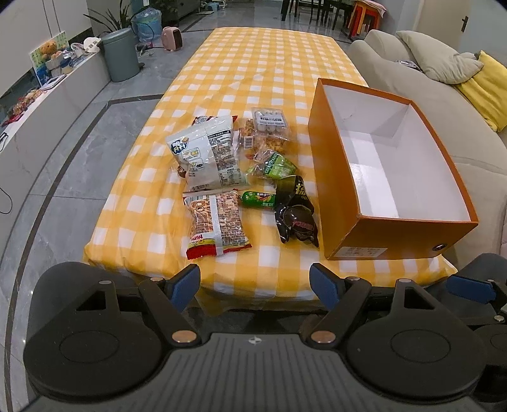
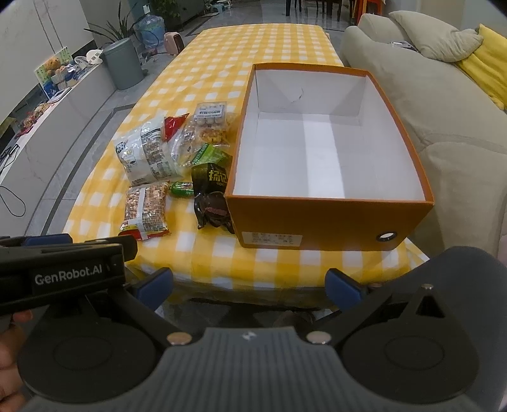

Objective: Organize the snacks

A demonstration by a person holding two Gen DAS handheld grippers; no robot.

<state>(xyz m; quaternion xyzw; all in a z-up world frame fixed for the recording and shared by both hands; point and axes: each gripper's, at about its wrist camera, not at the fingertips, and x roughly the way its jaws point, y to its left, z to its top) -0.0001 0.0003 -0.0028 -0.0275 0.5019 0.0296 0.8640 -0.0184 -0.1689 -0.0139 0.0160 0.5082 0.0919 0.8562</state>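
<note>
Snacks (image 1: 240, 177) cluster mid-table beside orange box (image 2: 329, 218), whose long axis runs down the table (image 1: 263, 63) from its near edge; far half bare. Left gripper (image 1: 255, 285) and right gripper (image 2: 248, 285) both released, off near edge

A long table (image 1: 269, 63) under a yellow-and-white checked cloth runs away across a grey marble-look tile floor (image 1: 76, 152) with dark inlaid bands. A beige sofa (image 2: 412, 95) with grey and yellow cushions (image 1: 484, 85) sits just beside it. Opposite stand a low white cabinet (image 1: 47, 104), a grey-green bin (image 1: 120, 54), a potted plant (image 1: 111, 19) and a pink heater (image 1: 172, 38). Dark dining chairs (image 1: 317, 9) stand far back.
</note>
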